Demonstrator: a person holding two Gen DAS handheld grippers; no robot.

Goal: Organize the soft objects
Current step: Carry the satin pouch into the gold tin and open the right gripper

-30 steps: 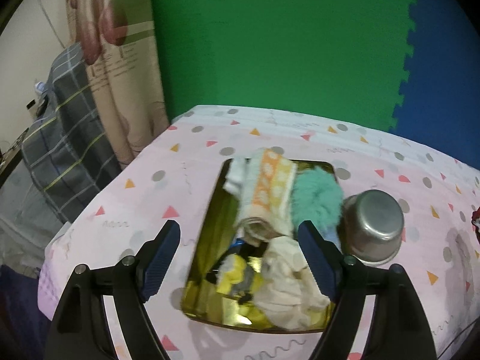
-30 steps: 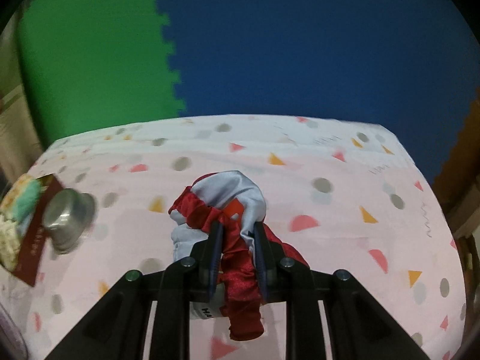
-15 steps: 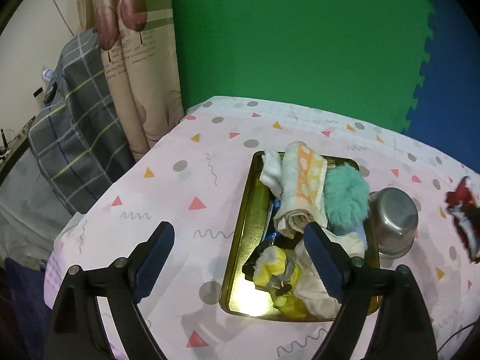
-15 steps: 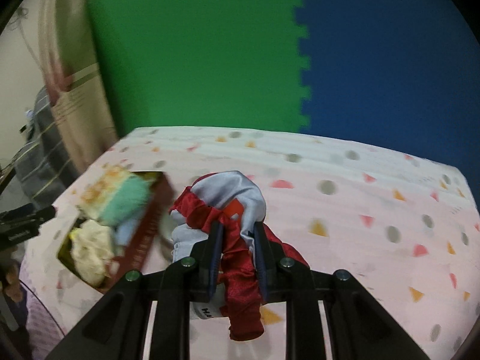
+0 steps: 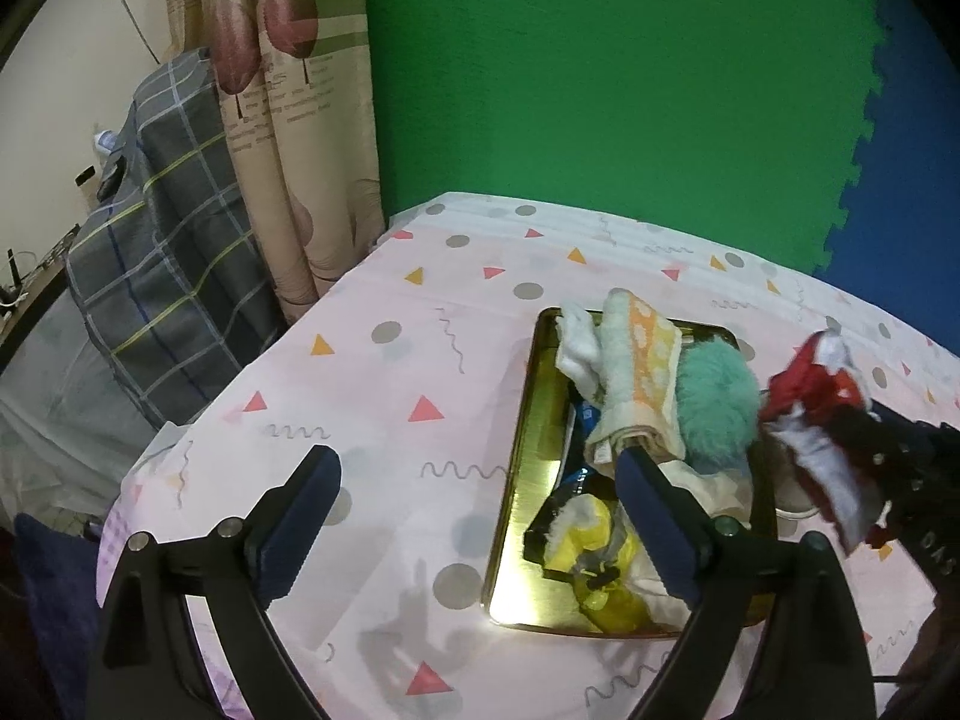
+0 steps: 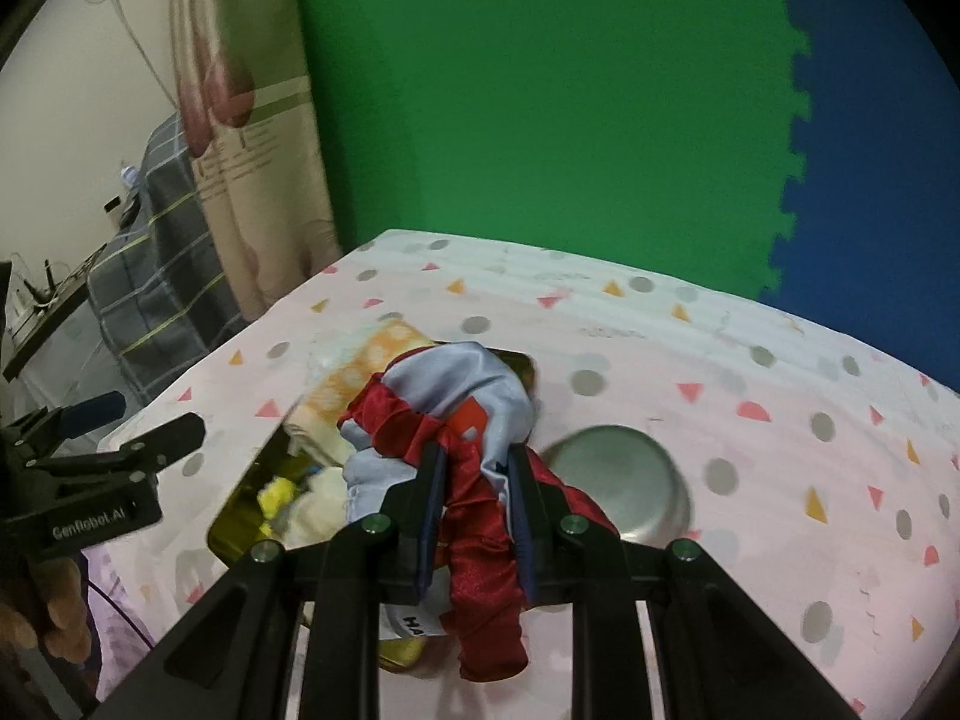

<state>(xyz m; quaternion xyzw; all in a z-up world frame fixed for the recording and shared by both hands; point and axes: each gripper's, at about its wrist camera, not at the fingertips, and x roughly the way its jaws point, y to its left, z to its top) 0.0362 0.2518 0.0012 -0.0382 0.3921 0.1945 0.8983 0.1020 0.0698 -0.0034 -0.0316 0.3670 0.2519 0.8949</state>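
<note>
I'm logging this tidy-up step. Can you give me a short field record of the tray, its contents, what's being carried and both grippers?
container: shiny gold metal tray on the pink patterned tablecloth
in tray: rolled orange-and-white towel, fluffy teal ball, yellow plush toy, cream cloth
beside tray: upturned steel bowl
right hand-held gripper: shut on red-and-grey satin cloth, above the tray's edge
left hand-held gripper: empty, jaws opening

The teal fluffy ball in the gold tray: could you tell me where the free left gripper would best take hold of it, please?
Probably by its rounded top, coming from above: the teal fluffy ball stands proud in the gold tray, hemmed by the orange towel on one side. The left gripper, jaws opening with nothing between them, could straddle it.
</note>
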